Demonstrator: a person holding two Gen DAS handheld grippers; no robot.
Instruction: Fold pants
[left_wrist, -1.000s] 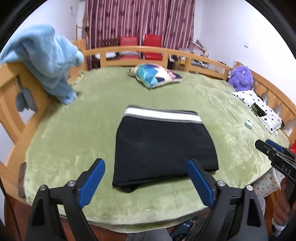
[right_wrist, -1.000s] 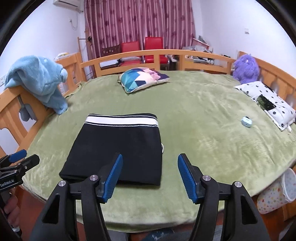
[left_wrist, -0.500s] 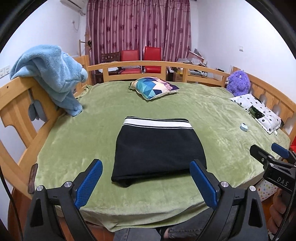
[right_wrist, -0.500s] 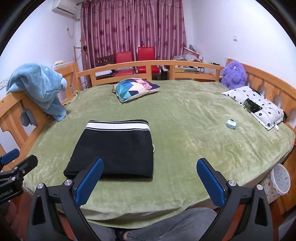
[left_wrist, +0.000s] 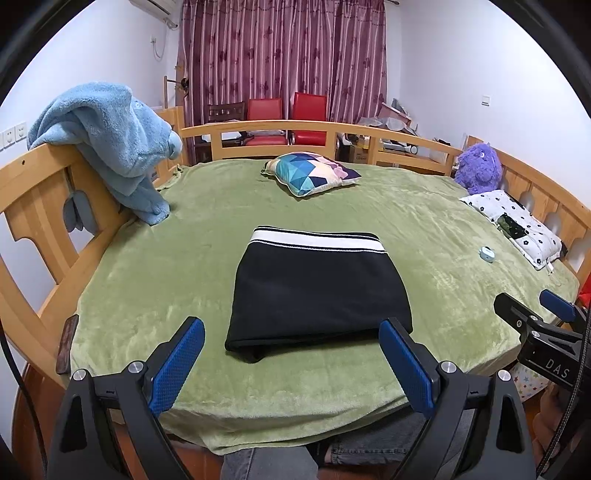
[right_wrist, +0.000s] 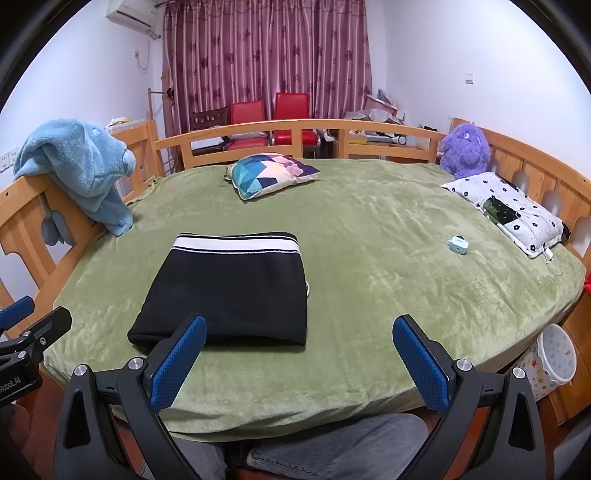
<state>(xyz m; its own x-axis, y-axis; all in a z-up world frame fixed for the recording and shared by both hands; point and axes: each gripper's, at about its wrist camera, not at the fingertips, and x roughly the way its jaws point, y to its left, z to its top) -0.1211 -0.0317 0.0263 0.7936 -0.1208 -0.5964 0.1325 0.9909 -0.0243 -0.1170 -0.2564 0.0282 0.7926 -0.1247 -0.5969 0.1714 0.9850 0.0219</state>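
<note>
While both claws hang released and empty off the near edge of the bed (left_wrist: 147, 280), the pants (left_wrist: 317, 291) lie folded into a black rectangle on the green blanket, white waistband at the far side. Left claw (left_wrist: 291, 363): jaws wide apart, pants ahead between them, not touching. Right claw (right_wrist: 299, 363): jaws wide, pants (right_wrist: 229, 288) ahead and to its left. Surroundings: patterned cushion (left_wrist: 310, 173) beyond the pants; blue towel (left_wrist: 110, 144) over the wooden rail at left; purple plush (left_wrist: 478, 168), dotted pillow (left_wrist: 513, 225) and a small pale case (left_wrist: 487, 254) at right (all well apart from the pants). Nothing lies between claws and pants. Change from a second ago: both claws have drawn back and the right has widened.
</note>
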